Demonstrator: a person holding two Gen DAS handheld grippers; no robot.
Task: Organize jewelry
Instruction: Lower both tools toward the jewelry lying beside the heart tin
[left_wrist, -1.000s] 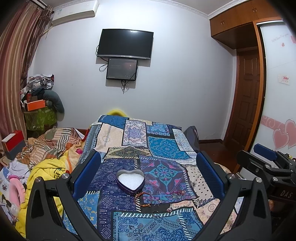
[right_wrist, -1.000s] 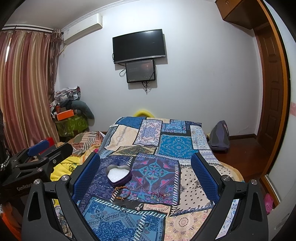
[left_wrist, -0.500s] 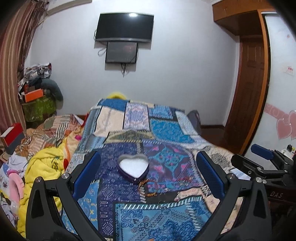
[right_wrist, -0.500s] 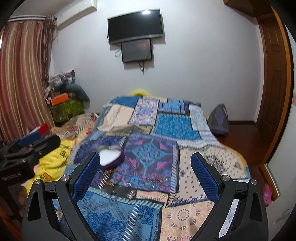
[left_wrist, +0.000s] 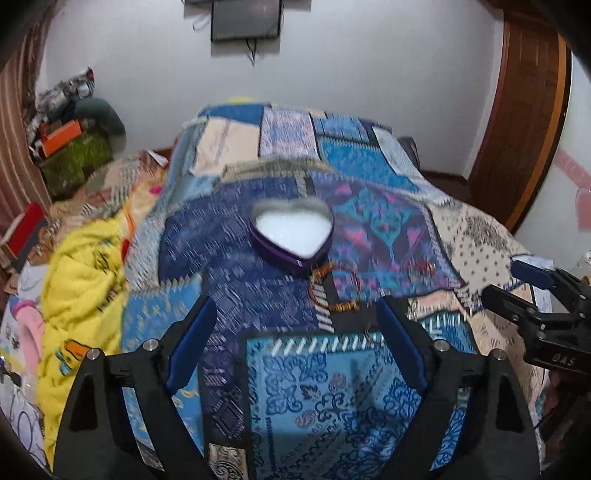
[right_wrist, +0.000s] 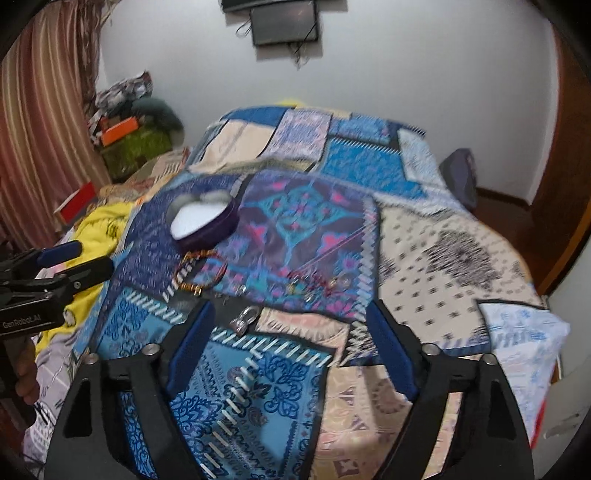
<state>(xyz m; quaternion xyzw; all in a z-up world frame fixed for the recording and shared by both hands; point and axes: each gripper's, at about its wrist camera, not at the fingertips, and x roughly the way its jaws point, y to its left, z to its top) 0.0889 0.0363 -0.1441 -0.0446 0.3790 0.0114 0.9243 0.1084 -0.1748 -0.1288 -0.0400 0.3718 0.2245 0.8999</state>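
Nothing is sorted yet: the heart-shaped box (left_wrist: 292, 232) sits on the bedspread (left_wrist: 306, 387) holding no jewelry, with a beaded bracelet (left_wrist: 334, 286) just beside it, a silver clasp (right_wrist: 243, 320) and thin chains (right_wrist: 317, 282) nearby. My left tongs (left_wrist: 295, 345) and right tongs (right_wrist: 286, 343) hover above the bed, both spread wide and holding nothing.
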